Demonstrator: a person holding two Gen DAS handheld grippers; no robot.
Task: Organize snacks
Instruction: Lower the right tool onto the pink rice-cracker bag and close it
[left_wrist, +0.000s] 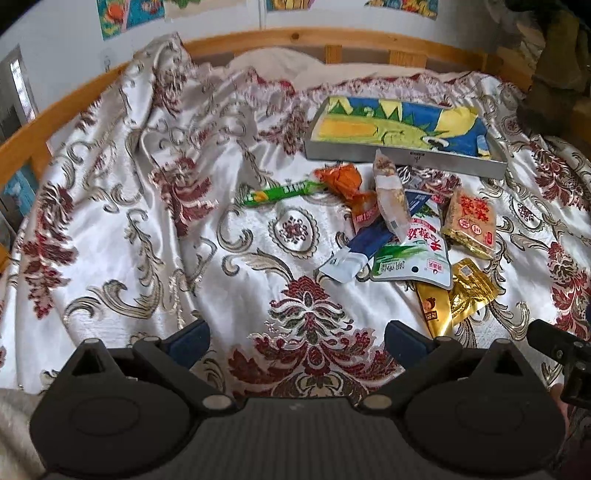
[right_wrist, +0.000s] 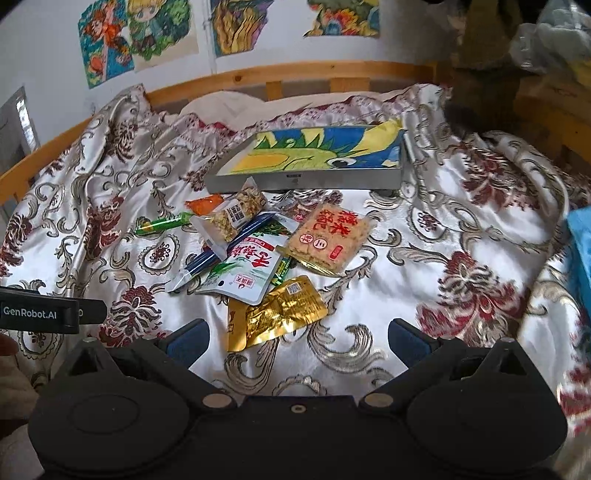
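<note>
Several snack packets lie in a loose pile on a patterned bedspread: a gold foil packet (right_wrist: 284, 312) (left_wrist: 469, 291), a white-green pouch (right_wrist: 245, 267) (left_wrist: 415, 254), a rice-cracker pack (right_wrist: 328, 236) (left_wrist: 471, 219), a green stick (left_wrist: 280, 192) (right_wrist: 162, 223), an orange packet (left_wrist: 341, 177) and a nut bar (left_wrist: 391, 197) (right_wrist: 232, 214). A shallow grey tray (left_wrist: 402, 157) (right_wrist: 303, 182) lined with a dinosaur drawing lies behind them. My left gripper (left_wrist: 297, 338) is open and empty, left of the pile. My right gripper (right_wrist: 297, 338) is open and empty, just short of the gold packet.
A wooden bed rail (right_wrist: 295, 72) runs along the back under wall drawings. The bedspread (left_wrist: 122, 206) is wrinkled and bunched at the left. A blue object (right_wrist: 581, 251) sits at the right edge. Dark clutter (right_wrist: 484, 62) stands at the back right.
</note>
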